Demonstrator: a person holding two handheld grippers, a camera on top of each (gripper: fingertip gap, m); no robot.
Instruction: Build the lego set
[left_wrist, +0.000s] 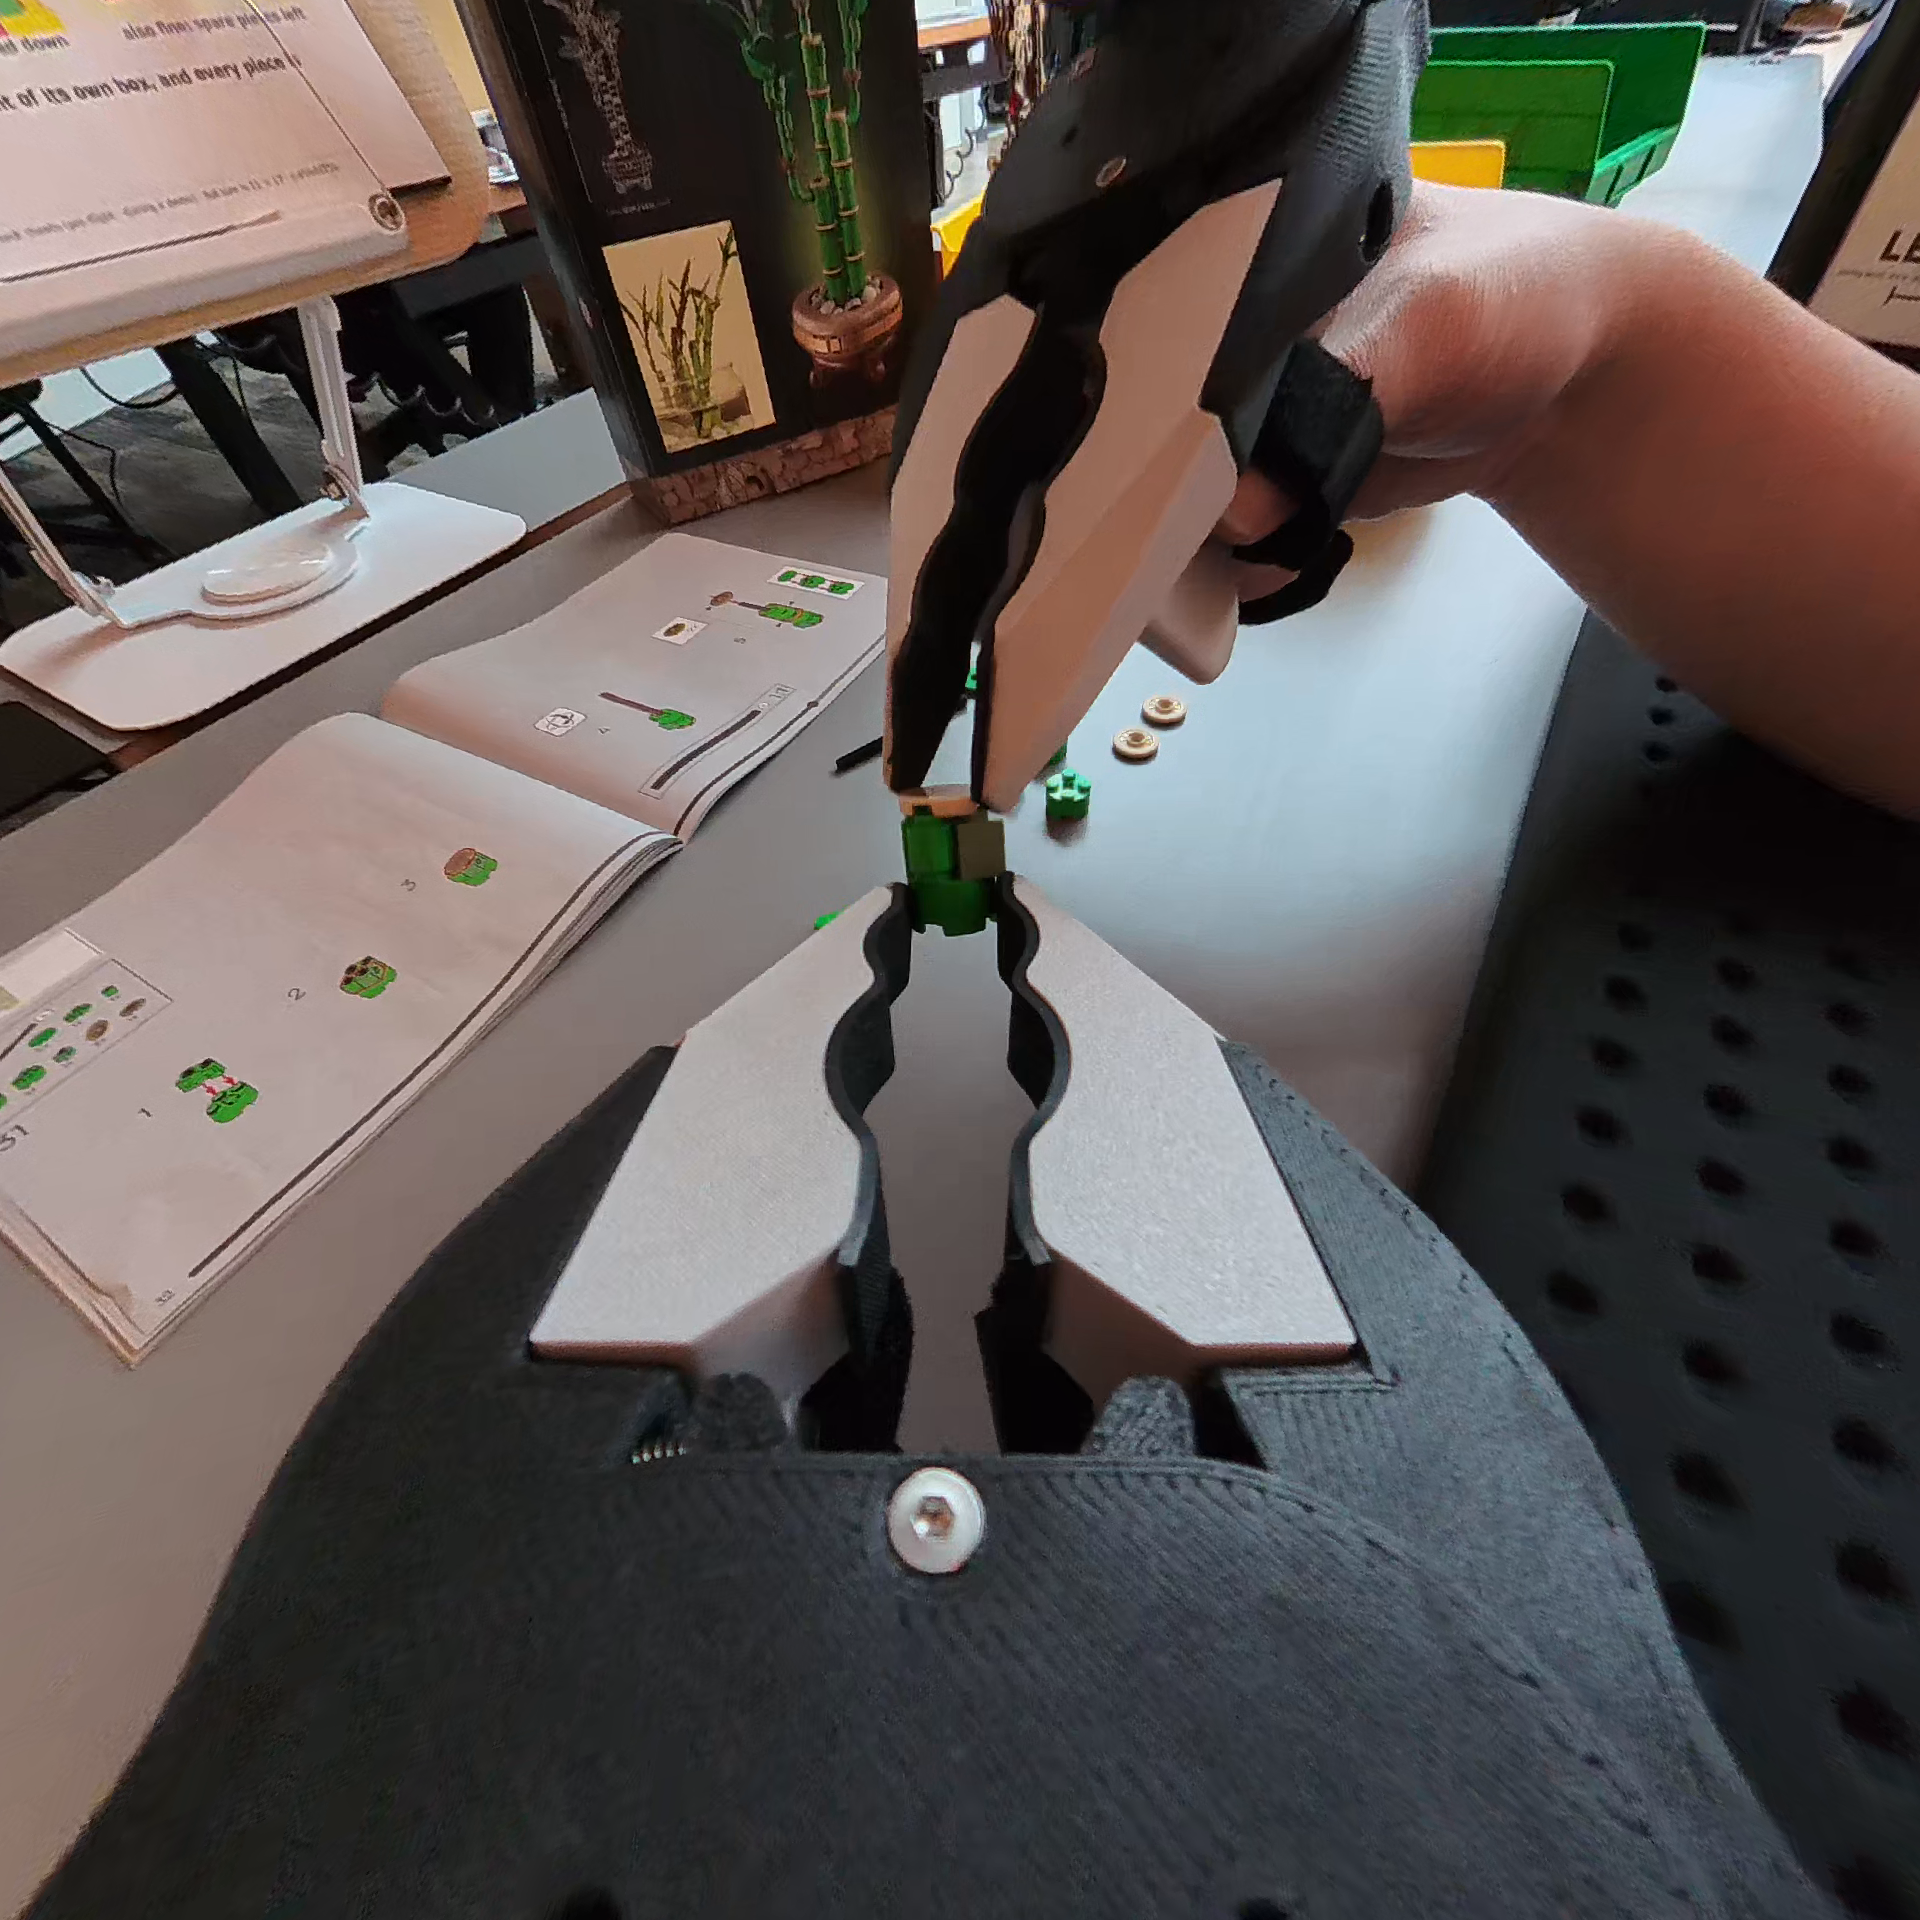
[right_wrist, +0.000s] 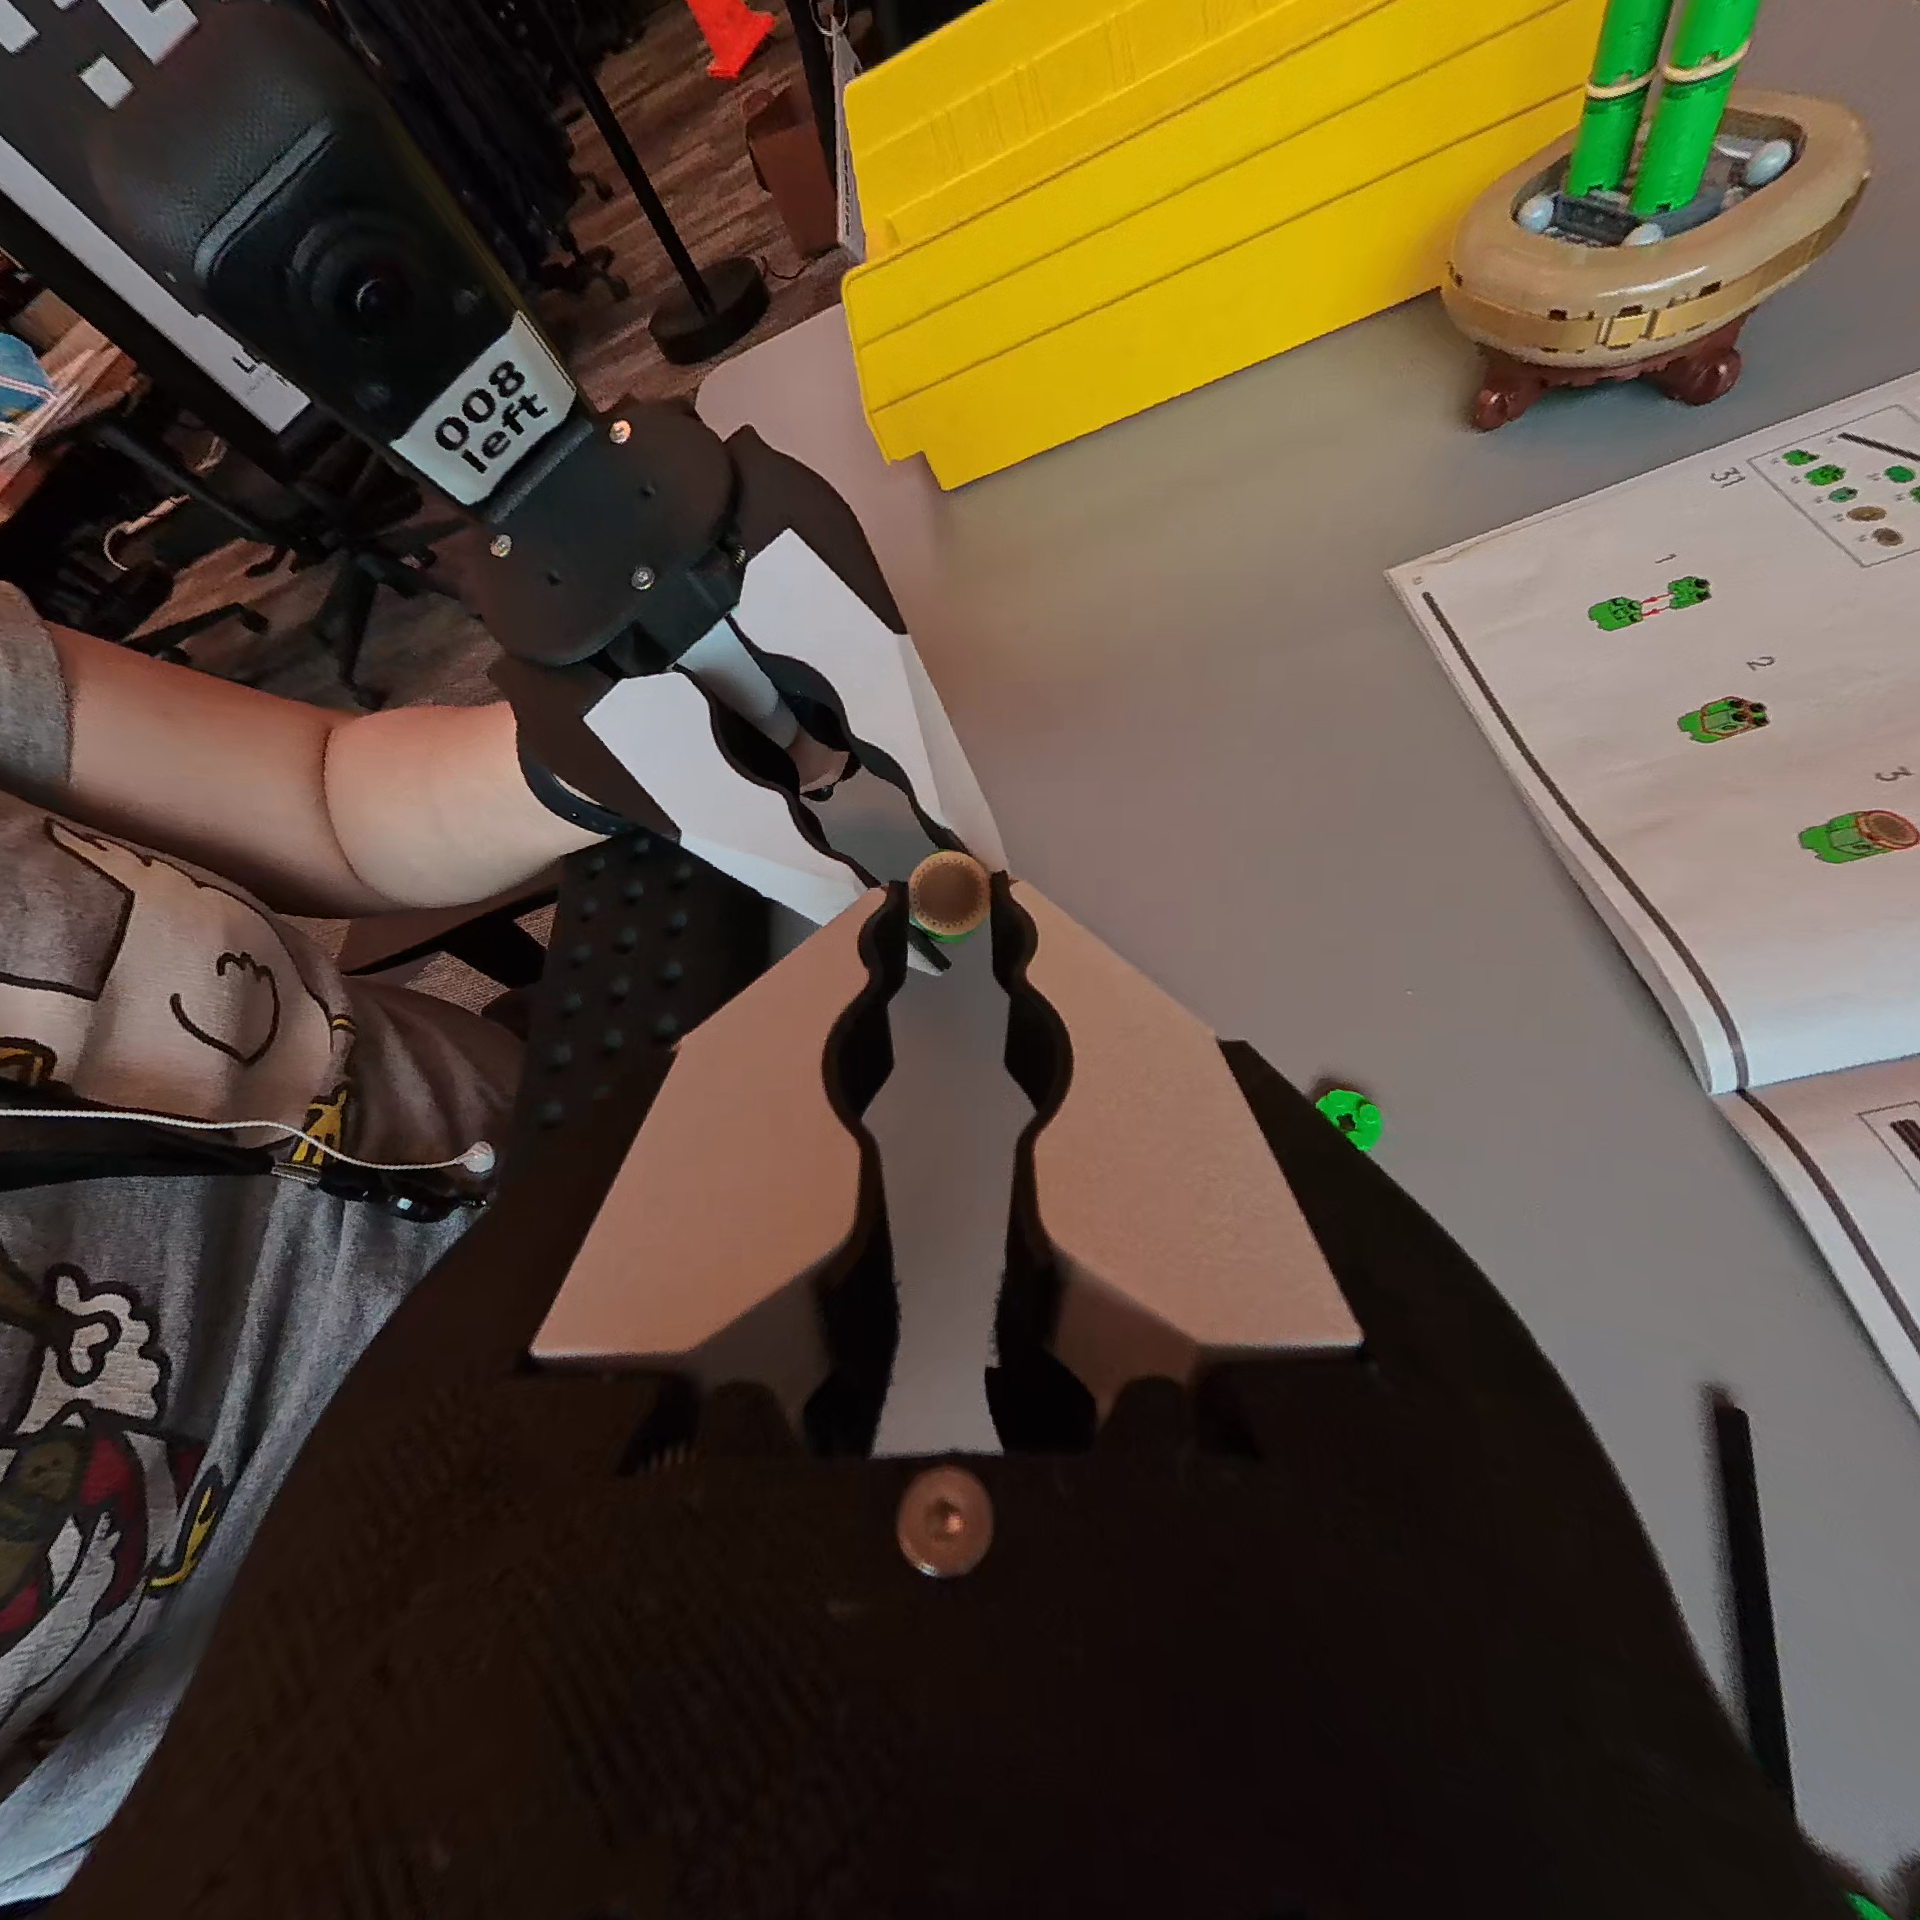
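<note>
Centre frame, the left gripper (left_wrist: 951, 904) is clamping the green stack (left_wrist: 948, 868) at its base while the right gripper (left_wrist: 940, 795) is pinching the tan round tile (left_wrist: 938, 801) on top — light, rigid, slick plastic, so grip the flat sides.

The little green stack (left_wrist: 948, 871) is held upright above the tabletop (left_wrist: 1299, 883), two round green bricks with a tan round tile (right_wrist: 948, 891) on top. Left tongs (left_wrist: 948, 902) pinch the bottom brick, right tongs (right_wrist: 943, 902) pinch the tan tile from above. A loose green round piece (left_wrist: 1067, 795) and two tan round tiles (left_wrist: 1149, 726) lie on the tabletop behind, toward its far edge.
</note>
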